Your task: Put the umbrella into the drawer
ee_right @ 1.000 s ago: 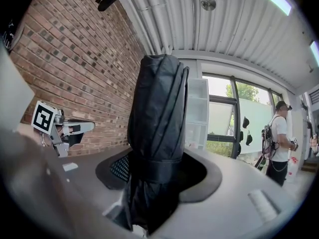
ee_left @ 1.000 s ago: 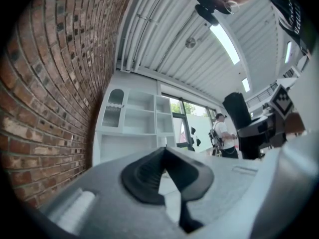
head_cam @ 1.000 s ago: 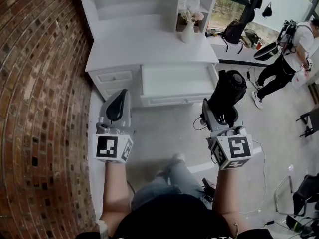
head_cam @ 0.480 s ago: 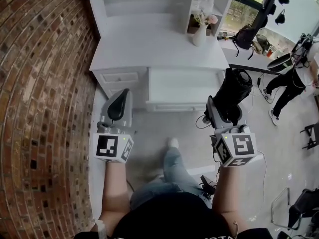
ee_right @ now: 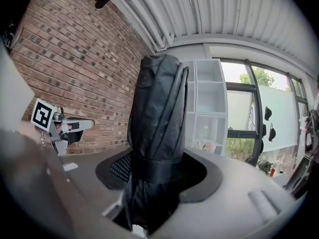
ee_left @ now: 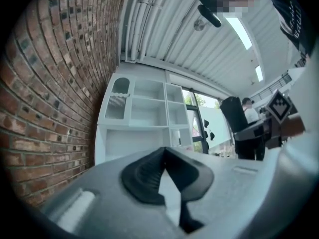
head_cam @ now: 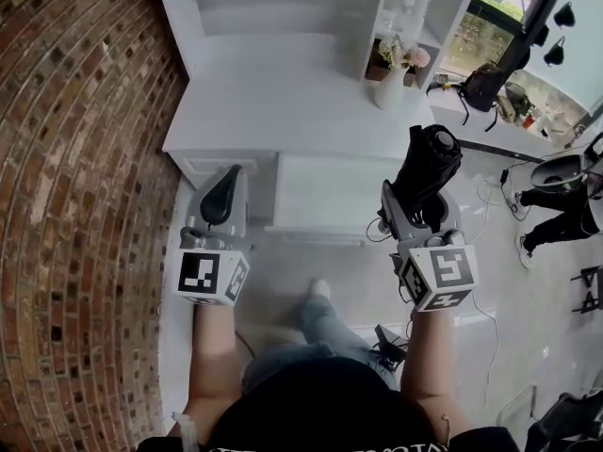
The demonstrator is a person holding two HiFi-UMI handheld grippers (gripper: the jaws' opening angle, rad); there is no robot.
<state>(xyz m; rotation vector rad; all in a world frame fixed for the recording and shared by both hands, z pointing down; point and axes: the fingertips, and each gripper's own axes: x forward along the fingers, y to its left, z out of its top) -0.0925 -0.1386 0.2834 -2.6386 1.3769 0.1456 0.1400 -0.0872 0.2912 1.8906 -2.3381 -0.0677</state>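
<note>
A folded black umbrella stands upright with my right gripper shut around its lower part; in the right gripper view the umbrella fills the middle between the two pads. The white drawer is pulled out from under the white desk, just ahead of both grippers and between them. My left gripper is shut with nothing in it, at the drawer's left end; in its own view the left gripper's black pads meet at the tips.
A brick wall runs close along the left. On the desk's right stand a white vase with flowers and a white shelf unit. A dark backpack and a person are off to the right.
Both grippers have moved forward toward the desk, the right one still carrying the umbrella. The drawer now lies right in front of them.
</note>
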